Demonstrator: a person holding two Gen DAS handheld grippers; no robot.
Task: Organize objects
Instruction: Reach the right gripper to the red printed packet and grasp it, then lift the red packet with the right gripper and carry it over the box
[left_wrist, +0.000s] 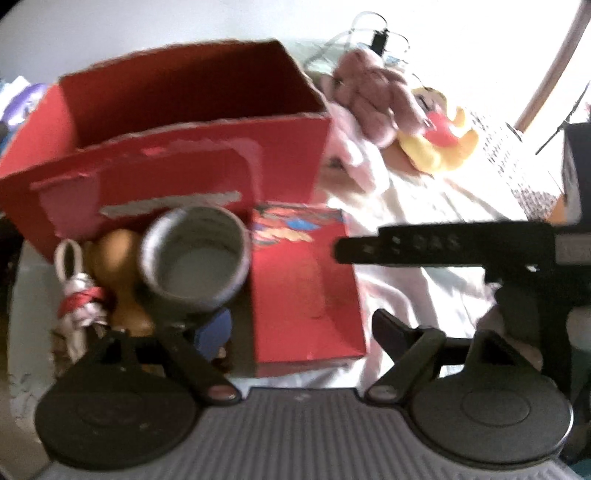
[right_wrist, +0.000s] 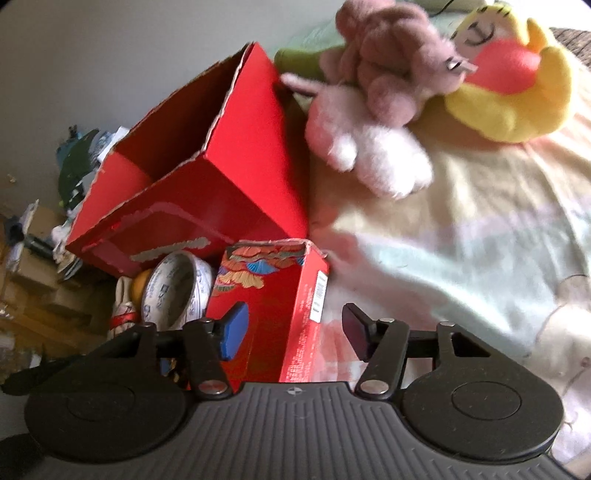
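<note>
Pale bedding (right_wrist: 461, 240) covers the bed that carries everything, with a plain wall behind. Near its left edge stands a large red box (right_wrist: 236, 173), open at the top and, as far as its inside shows, empty. Against its near side sits a small red carton (right_wrist: 284, 295) with a patterned panel, also open and apparently empty. Just left of the carton lie a round tin (left_wrist: 195, 258), a tan wooden piece (left_wrist: 118, 258) and a red-and-white knotted rope (left_wrist: 79, 299), crowded together by the bed's edge. Beyond the boxes, toward the far side of the bed, three plush toys lie in a touching heap: one white (right_wrist: 369, 155), one mauve (right_wrist: 399, 62), one yellow with a red patch (right_wrist: 513, 85).

Sorting looks barely begun: nothing is visibly inside either box, and all three plush toys and three small items remain outside.

Left gripper (left_wrist: 291, 328) hovers over the small carton, its fingers parted and gripping nothing. Right gripper (right_wrist: 291, 332) straddles the carton's right wall, fingers parted, with no pad visibly pressing on it.
</note>
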